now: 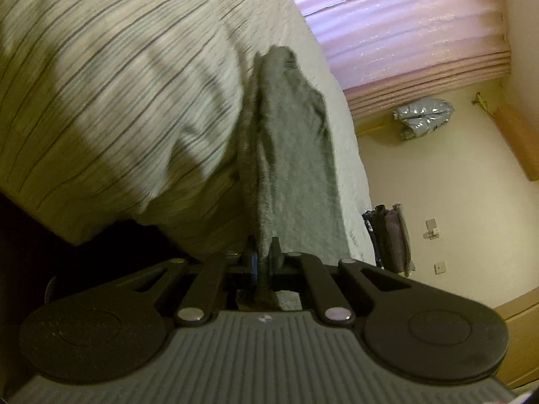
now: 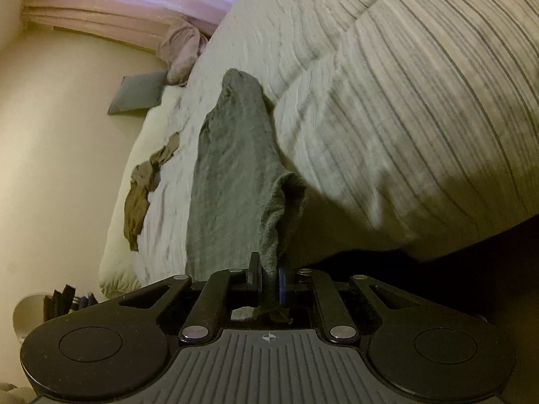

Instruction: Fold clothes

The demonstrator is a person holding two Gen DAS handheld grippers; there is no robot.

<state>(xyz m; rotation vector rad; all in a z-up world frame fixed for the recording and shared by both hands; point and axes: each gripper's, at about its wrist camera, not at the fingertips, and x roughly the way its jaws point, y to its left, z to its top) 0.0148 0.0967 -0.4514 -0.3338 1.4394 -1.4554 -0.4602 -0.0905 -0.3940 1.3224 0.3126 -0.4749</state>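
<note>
Left gripper [image 1: 264,252] and right gripper [image 2: 267,269] each pinch the grey cloth [image 2: 232,168] on the bed [image 2: 168,208], beside the striped duvet [image 2: 421,118], brown garment [image 2: 141,188] nearby.

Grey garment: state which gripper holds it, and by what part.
Both: left gripper and right gripper are each shut on an edge of the grey garment.

Striped duvet [image 1: 111,107] motion-blurred, runs off frame edges. Grey garment's [image 2: 232,168] pinched edge hidden inside each claw. Items beside bed by the wall [image 1: 390,239] too small to identify.
</note>
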